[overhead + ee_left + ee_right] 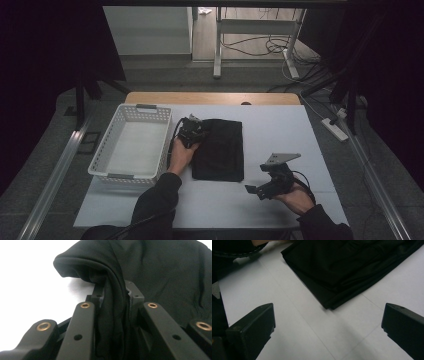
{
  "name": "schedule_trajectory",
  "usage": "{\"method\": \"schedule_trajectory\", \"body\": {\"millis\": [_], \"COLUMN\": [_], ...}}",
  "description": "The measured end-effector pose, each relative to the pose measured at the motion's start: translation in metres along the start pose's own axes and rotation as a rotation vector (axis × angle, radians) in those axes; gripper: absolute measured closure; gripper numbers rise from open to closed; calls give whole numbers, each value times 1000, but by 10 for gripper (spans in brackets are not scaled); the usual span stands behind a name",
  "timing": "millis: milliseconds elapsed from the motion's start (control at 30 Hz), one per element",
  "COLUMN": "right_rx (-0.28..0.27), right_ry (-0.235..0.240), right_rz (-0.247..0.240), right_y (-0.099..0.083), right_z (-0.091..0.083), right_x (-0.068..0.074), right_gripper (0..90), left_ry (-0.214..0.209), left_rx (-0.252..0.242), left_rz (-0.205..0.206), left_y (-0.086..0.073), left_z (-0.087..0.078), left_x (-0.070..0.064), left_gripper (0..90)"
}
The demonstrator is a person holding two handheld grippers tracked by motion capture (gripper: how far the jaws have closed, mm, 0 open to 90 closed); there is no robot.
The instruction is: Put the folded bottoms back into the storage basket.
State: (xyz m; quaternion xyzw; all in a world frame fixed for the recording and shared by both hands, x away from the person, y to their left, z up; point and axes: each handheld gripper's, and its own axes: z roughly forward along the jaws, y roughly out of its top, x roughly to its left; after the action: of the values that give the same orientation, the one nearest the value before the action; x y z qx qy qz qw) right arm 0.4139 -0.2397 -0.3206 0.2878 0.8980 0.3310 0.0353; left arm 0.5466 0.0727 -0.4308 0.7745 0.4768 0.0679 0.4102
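Note:
A folded black cloth (220, 149) lies flat in the middle of the white table. My left gripper (192, 131) is at the cloth's far left corner, shut on a raised fold of the black cloth (113, 292) pinched between its two jaws. My right gripper (260, 189) hovers near the front right of the table, a short way from the cloth's near right corner. Its jaws stand wide open with nothing between them, and the corner of the black cloth (337, 270) lies ahead of them on the white surface.
A white plastic basket (107, 150) with nothing visible inside stands at the left of the table, just beside my left hand. Bare white table surface (280, 130) lies right of the cloth. Desk legs and cables are on the floor beyond the table.

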Motion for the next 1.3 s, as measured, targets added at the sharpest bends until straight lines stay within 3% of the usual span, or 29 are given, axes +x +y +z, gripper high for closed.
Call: {"method": "schedule_trajectory", "body": {"millis": [533,867,1300], "right_rx": [57,66,77], "right_ry": [23,39,70], "right_rz": [-38,-36,-73], "right_y": [18,26,40], "right_z": [33,51,75], "right_x": [-3,-8,-8], "right_gripper": [0,0,0], "left_ry": [9,8,10], "left_rx": [0,-3,-2], "left_rz": [9,4,7], "left_y": [0,0,-1], "left_z": [0,0,0], "left_x": [-1,-1,-1], "left_gripper": [736,736,735]}}
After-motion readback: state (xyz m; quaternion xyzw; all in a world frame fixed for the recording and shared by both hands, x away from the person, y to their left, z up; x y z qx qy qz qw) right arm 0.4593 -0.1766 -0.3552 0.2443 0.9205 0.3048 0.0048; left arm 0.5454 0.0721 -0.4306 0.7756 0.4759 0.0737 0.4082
